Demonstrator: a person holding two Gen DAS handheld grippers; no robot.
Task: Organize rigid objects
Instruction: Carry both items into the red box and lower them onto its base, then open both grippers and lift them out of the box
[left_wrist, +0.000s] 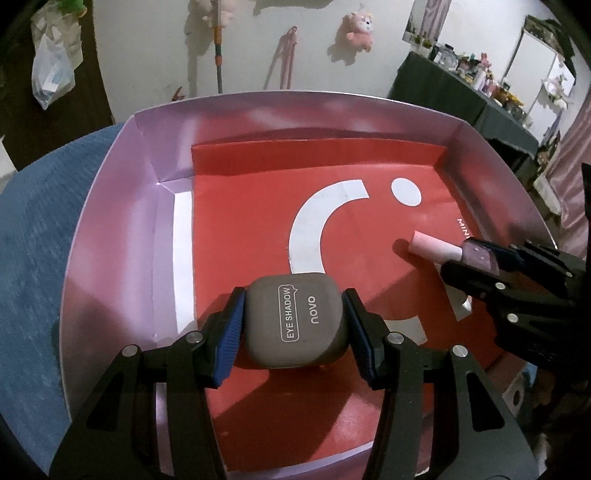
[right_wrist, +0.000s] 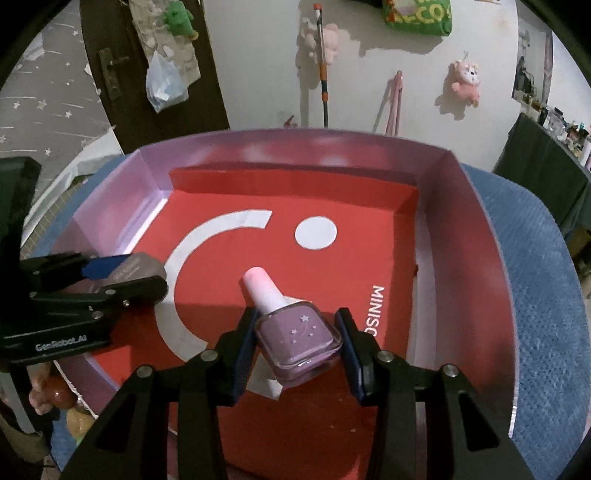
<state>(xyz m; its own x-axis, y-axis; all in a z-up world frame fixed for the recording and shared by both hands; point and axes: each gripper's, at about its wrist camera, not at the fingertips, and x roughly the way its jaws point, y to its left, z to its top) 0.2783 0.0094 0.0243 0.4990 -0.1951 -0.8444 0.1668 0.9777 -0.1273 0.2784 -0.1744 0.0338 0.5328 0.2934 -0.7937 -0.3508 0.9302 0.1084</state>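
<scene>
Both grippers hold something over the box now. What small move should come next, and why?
Probably lower the left gripper and set the eye shadow case on the red liner of the box. The right gripper holds the nail polish bottle apart to its right, so the floor beneath looks free.

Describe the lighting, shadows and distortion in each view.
Left wrist: dim, reddish light; the compact in the left tool casts a dark shadow on the red liner below it; fisheye bows the box wall and blacks out the corners. Right wrist: same dim cast; a small highlight shows on the polish bottle in the right tool; the rim curves strongly.
</scene>
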